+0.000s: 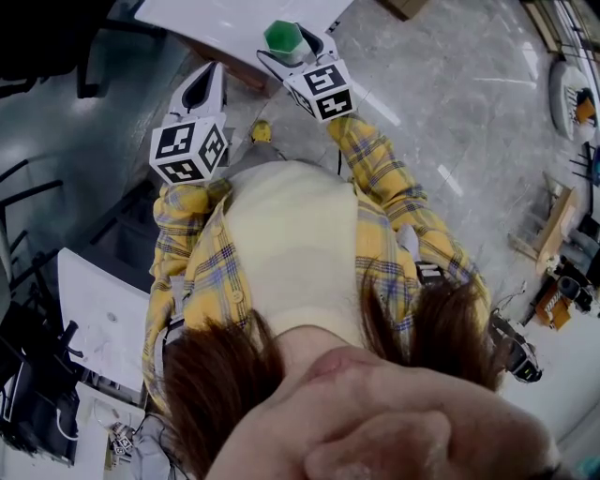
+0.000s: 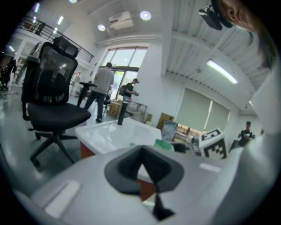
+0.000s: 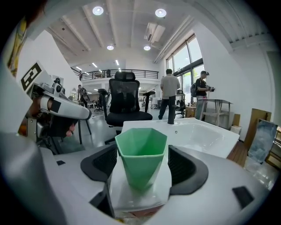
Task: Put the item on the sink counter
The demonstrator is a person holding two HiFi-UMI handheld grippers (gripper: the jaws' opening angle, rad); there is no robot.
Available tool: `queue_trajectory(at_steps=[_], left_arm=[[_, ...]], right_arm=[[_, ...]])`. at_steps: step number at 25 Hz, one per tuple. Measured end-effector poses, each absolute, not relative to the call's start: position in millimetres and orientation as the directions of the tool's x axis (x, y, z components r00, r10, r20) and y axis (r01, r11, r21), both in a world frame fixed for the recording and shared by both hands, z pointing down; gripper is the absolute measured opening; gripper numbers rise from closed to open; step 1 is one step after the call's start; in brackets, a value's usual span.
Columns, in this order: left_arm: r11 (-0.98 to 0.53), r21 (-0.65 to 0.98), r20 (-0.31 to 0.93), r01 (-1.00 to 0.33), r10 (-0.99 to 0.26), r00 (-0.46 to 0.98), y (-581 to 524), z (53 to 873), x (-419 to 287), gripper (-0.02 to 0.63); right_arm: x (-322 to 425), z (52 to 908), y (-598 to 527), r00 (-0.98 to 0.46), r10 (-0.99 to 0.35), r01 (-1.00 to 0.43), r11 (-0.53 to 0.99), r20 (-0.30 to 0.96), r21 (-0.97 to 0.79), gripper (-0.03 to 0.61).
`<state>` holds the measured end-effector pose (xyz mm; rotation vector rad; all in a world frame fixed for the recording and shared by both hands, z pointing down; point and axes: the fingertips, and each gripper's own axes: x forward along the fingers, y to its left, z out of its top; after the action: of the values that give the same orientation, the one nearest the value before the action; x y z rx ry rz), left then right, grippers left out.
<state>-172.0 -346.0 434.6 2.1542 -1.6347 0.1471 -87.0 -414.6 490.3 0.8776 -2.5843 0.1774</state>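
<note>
The right gripper (image 3: 142,163) is pinching a green cup (image 3: 141,151) between its two dark jaws. The cup is standing upright, its faceted mouth open to the top. It is hanging in the air just in front of the white sink (image 3: 199,132), near the sink's front edge and not touching it. In the head view the right gripper (image 1: 292,49) is reaching toward the sink (image 1: 211,21) with the cup (image 1: 282,36) at its tip. The left gripper (image 2: 143,170) is holding nothing - its jaws are pressed together. It (image 1: 200,92) is hovering to the left of the cup, a little further back from the sink (image 2: 109,134). A black office chair (image 3: 125,105) is standing beyond the sink.
</note>
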Motion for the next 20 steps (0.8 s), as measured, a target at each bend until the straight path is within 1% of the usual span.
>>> queue_trajectory(at_steps=[20], left_arm=[[-0.244, 0.267, 0.320, -0.932, -0.890, 0.324, -339, 427, -136, 0.005]], right_arm=[[-43, 461, -388, -0.724, -0.578, -0.634, 0.772, 0.376, -0.034, 0.331]])
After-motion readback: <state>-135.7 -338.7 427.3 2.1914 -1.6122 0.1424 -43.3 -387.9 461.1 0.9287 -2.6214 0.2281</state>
